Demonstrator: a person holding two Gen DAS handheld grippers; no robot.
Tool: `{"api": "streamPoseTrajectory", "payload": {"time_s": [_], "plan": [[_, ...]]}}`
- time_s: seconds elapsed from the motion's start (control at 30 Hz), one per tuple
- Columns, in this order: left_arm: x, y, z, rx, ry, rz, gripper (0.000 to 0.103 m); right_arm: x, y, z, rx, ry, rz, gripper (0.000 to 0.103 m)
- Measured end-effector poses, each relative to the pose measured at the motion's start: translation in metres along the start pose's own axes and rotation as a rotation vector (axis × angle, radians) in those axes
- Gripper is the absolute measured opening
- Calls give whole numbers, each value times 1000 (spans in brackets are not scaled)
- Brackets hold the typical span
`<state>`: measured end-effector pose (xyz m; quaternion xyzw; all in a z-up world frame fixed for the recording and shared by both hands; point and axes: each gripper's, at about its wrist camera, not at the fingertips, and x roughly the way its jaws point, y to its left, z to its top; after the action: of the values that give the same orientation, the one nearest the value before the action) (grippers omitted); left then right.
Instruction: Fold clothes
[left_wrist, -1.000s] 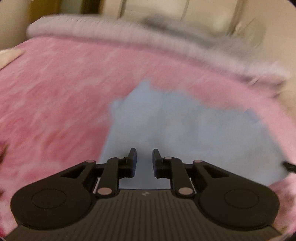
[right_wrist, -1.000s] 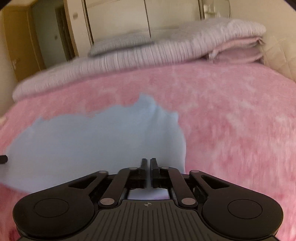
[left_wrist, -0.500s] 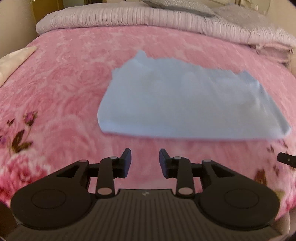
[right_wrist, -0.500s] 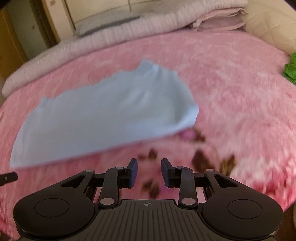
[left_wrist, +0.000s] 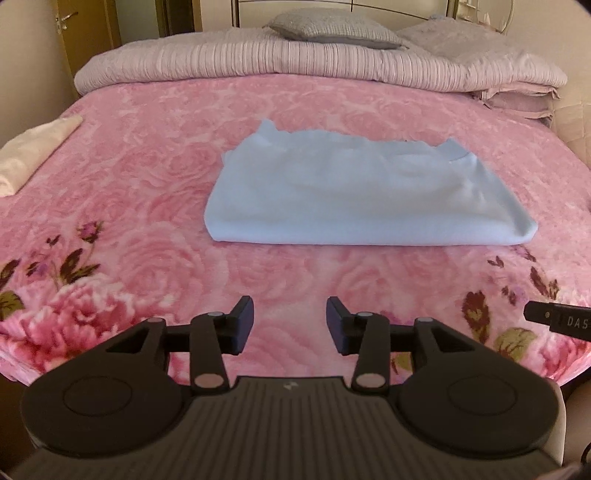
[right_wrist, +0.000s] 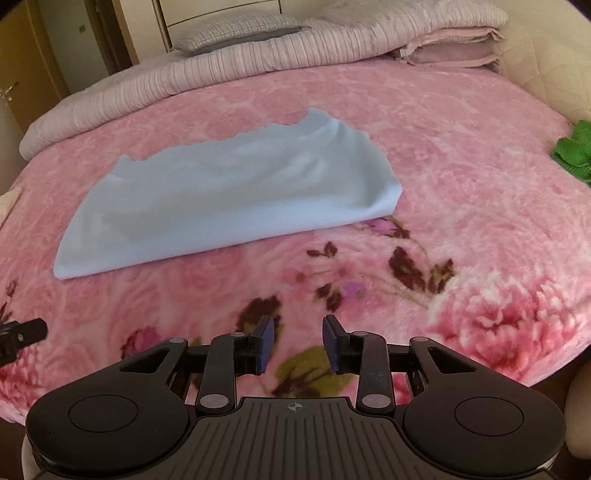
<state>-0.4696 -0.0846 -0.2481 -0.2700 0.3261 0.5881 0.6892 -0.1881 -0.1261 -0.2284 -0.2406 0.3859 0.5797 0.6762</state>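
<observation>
A light blue garment (left_wrist: 354, 195) lies folded flat in the middle of the pink floral blanket (left_wrist: 155, 155), its folded edge toward me. In the right wrist view the same light blue garment (right_wrist: 229, 203) lies at centre left. My left gripper (left_wrist: 290, 323) hovers over the blanket well short of the garment, its jaws opening with nothing between them. My right gripper (right_wrist: 298, 343) also hangs above the blanket short of the garment, open and empty. The tip of the right gripper shows at the right edge of the left wrist view, and the left one's tip at the left edge of the right wrist view.
A striped lilac quilt (left_wrist: 258, 59) and a grey pillow (left_wrist: 332, 24) lie across the head of the bed. A cream cloth (left_wrist: 33, 147) rests at the left edge. A green cloth (right_wrist: 576, 151) sits at the right edge. A wooden door (right_wrist: 33, 55) stands behind, at the left.
Both grippers let go of the blue garment, opened, and drew back and up from it. The garment now lies folded on the blanket, farther from both grippers.
</observation>
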Motion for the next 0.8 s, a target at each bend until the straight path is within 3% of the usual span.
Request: {"api": "streamPoseTrajectory", "payload": {"time_s": [0.4,0.8], "plan": [[-26,-10,-19,50,-23,4,43,-18,-1,-21,-25,-9,-41,33],[-20,-5,-29,43,-3,12,44,-19,0,-21,-36,-5,-75,33]]}}
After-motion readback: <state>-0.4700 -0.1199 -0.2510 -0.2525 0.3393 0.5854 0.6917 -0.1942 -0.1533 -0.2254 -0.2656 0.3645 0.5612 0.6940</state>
